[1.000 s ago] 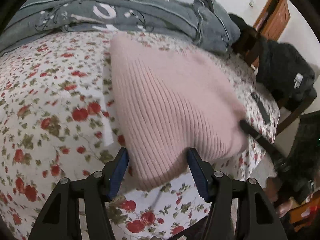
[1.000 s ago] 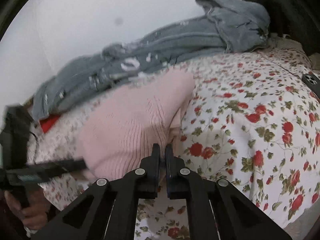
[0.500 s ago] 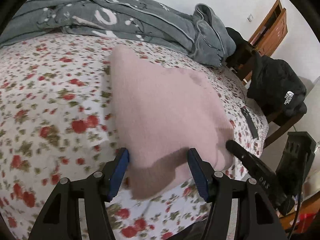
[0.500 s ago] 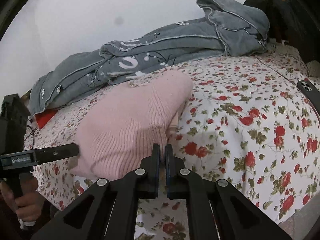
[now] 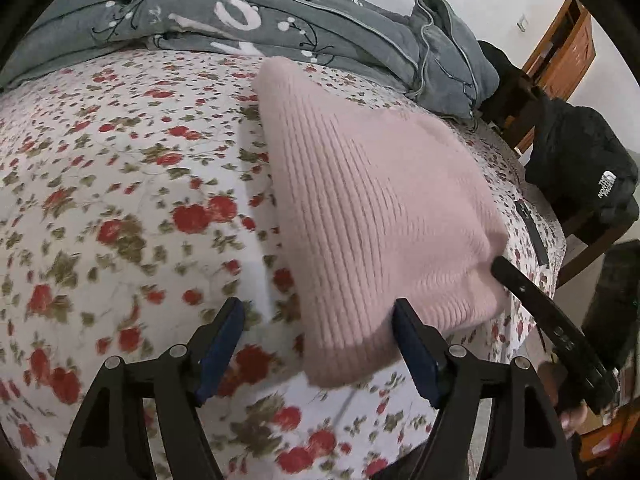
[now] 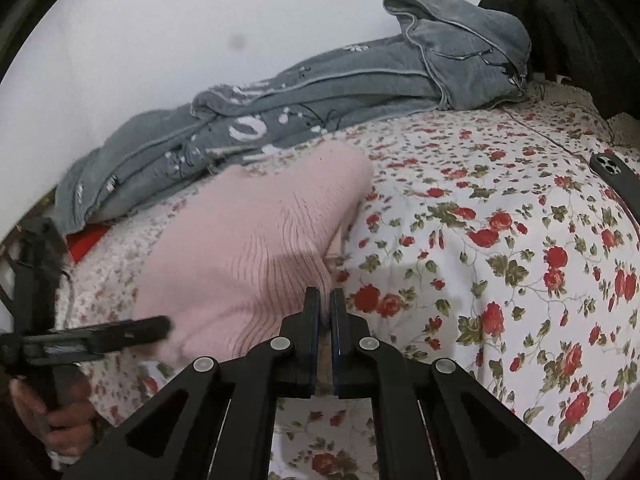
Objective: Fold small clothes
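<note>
Lying on the floral red-rose bedsheet (image 5: 120,200), the pink ribbed knit sweater (image 5: 372,208) sits centre, grey printed blanket (image 5: 280,20) at 12 o'clock. Left gripper (image 5: 318,344) jaws spread wide, empty, straddling the sweater's near edge. Right gripper (image 6: 325,300) is clamped tight on the sweater's hem; black phone (image 6: 612,172) at 3 o'clock.

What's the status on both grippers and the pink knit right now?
Left gripper open, empty. Right gripper shut on pink knit edge. Phone lies clear.

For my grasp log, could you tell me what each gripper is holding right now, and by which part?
The right gripper is shut on the pink knit garment, pinching its near corner edge. The left gripper is open and holds nothing.
</note>
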Tool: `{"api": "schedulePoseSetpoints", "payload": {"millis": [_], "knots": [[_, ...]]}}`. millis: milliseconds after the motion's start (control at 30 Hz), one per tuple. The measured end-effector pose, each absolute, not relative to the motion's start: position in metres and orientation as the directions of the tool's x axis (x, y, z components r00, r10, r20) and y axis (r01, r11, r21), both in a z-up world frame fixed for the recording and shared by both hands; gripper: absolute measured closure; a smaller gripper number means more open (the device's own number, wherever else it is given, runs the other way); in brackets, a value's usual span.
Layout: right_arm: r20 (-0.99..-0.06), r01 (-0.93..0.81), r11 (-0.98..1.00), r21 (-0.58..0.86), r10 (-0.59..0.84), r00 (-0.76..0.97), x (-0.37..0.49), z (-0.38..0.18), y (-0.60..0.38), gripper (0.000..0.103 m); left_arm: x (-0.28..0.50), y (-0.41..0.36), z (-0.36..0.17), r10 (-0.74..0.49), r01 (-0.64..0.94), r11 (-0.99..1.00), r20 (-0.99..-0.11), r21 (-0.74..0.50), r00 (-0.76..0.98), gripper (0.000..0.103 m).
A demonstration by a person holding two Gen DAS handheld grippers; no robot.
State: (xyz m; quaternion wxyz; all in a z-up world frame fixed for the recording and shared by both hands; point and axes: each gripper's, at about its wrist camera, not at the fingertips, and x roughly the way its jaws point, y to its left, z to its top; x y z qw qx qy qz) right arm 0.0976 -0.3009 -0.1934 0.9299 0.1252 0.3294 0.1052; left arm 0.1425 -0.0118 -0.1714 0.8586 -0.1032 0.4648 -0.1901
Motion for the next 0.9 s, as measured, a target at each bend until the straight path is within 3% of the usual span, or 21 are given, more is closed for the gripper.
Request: {"api": "schedulePoseSetpoints", "payload": {"millis": [100,167,233,300,467,633,900], "knots": [[-0.594,-0.143,0.950,0.276,0.286,0.752,0.099,-0.188,-0.298,0.094,0.139,-0.007,-0.158,-0.440,0.262,0.898,-0.741,-0.354,0.507,0.031],[-0.575,-0.164,0.946,0.279,0.301,0.761,0.098,-0.179,-0.301,0.083,0.138,-0.003,-0.145,-0.442,0.286,0.897,-0.718,-0.338,0.537,0.031],[-0.539,-0.177,0.937,0.302,0.321,0.779,0.102,-0.166,-0.306,0.064,0.144,-0.002,-0.133,-0.442,0.299,0.897,-0.705,-0.326,0.555,0.031],[-0.520,-0.183,0.929,0.322,0.335,0.786,0.111,-0.158,-0.307,0.059,0.158,-0.002,-0.125,-0.443,0.299,0.896,-0.700,-0.329,0.560,0.031],[-0.552,-0.161,0.889,0.430,0.399,0.732,0.165,-0.156,-0.303,0.057,0.197,-0.005,-0.117,-0.443,0.275,0.897,-0.697,-0.347,0.564,0.032],[-0.653,-0.104,0.922,0.374,0.341,0.676,0.196,-0.178,-0.298,0.051,0.233,-0.010,-0.139,-0.451,0.240,0.892,-0.736,-0.382,0.504,0.034],[-0.668,-0.095,0.909,0.406,0.366,0.648,0.205,-0.197,-0.320,0.051,0.252,-0.023,-0.168,-0.512,0.252,0.859,-0.736,-0.446,0.443,0.035]]}}
